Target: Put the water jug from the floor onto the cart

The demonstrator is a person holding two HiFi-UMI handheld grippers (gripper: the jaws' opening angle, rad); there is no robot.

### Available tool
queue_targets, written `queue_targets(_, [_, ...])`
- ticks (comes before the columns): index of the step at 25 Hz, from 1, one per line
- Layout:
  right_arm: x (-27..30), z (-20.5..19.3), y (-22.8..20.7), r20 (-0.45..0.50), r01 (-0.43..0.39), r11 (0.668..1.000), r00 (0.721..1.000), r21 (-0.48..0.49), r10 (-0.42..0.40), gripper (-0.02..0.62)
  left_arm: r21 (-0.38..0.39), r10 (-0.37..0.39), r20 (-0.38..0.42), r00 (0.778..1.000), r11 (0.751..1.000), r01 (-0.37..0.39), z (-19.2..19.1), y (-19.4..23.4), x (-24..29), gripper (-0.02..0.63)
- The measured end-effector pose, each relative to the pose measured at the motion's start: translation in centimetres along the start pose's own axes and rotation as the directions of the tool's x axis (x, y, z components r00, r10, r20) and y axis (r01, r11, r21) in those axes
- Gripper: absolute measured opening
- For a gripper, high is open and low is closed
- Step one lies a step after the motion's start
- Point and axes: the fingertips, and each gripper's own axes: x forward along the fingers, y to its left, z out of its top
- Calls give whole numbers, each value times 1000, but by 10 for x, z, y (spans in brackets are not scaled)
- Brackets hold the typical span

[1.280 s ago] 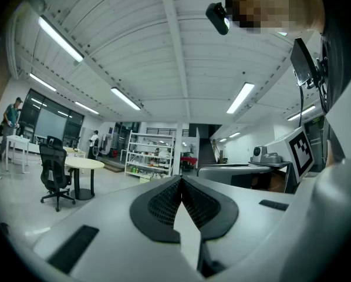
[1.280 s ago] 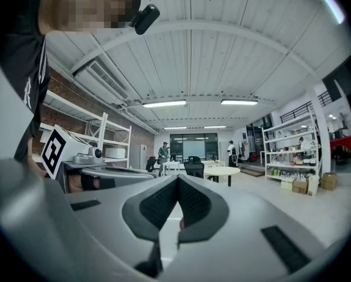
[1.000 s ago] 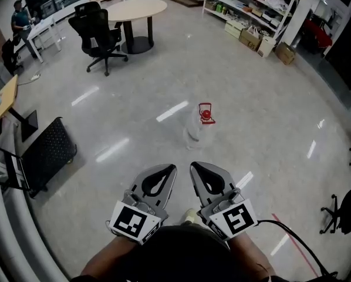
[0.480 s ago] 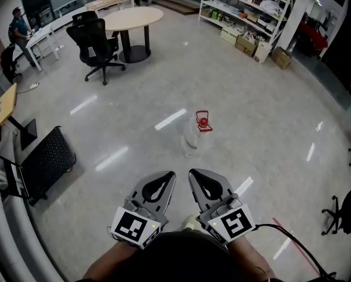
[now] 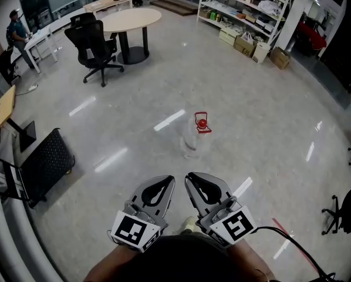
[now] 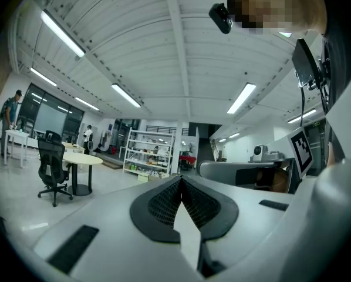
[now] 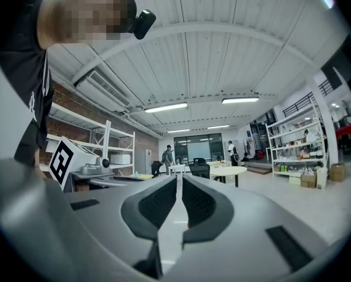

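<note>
The water jug (image 5: 191, 138), clear with a red cap and handle, stands upright on the pale floor near the middle of the head view. The cart (image 5: 49, 153), a low black platform with a push handle, sits by the left wall. Both grippers hover side by side at the bottom of the head view, well short of the jug. My left gripper (image 5: 166, 181) (image 6: 180, 180) is shut with nothing in it. My right gripper (image 5: 191, 177) (image 7: 179, 178) is also shut and empty, only a thin slit showing between its pads.
A black office chair (image 5: 93, 40) and a round table (image 5: 131, 19) stand far left of the jug. Shelving (image 5: 246, 2) and cardboard boxes (image 5: 281, 56) line the back right. A person (image 5: 14, 23) stands at a desk far left. Another chair (image 5: 343, 207) is at the right edge.
Both grippers stay together in almost the same spot. The head view has shifted a little, so the jug sits slightly lower and further left in the picture. Nothing was taken hold of.
</note>
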Motion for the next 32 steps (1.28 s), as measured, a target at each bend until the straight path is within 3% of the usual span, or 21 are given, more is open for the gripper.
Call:
queue_targets(7, [-7, 4, -17, 1, -1, 1000, 1000, -23, 1, 6, -1, -5, -25, 1000, 1000, 5, -5, -7, 18, 5])
queue_targets(13, [-12, 35, -30, 28, -15, 988, 999, -156, 20, 9, 15, -8, -21, 1000, 1000, 9, 1, -10, 25, 5])
queue_targets(17, [-18, 53, -39, 14, 34, 955, 999, -294, -31, 9, 23, -11, -19, 1000, 1000, 11, 4, -14, 20, 5])
queue_targets(19, [-23, 61, -48, -6, 44, 954, 999, -298, -48, 30, 24, -8, -21, 1000, 1000, 9, 3, -14, 19, 5])
queue_targets(21, [-32, 86, -58, 24, 33, 962, 999, -273, -28, 118, 23, -5, -22, 1000, 1000, 5, 2, -12, 18, 5])
queue_targets(25, [-56, 143, -83, 166, 111, 927, 985, -358, -54, 118, 27, 2, -20, 1000, 1000, -1, 2, -13, 22, 5])
queue_targets(27, [-62, 143, -93, 192, 147, 916, 978, -373, -79, 118, 36, 1, -18, 1000, 999, -1, 1, -18, 26, 5])
queue_targets(32, [-55, 100, -106, 140, 122, 955, 986, -270, -86, 117, 50, -2, -20, 1000, 999, 3, 2, -25, 43, 5])
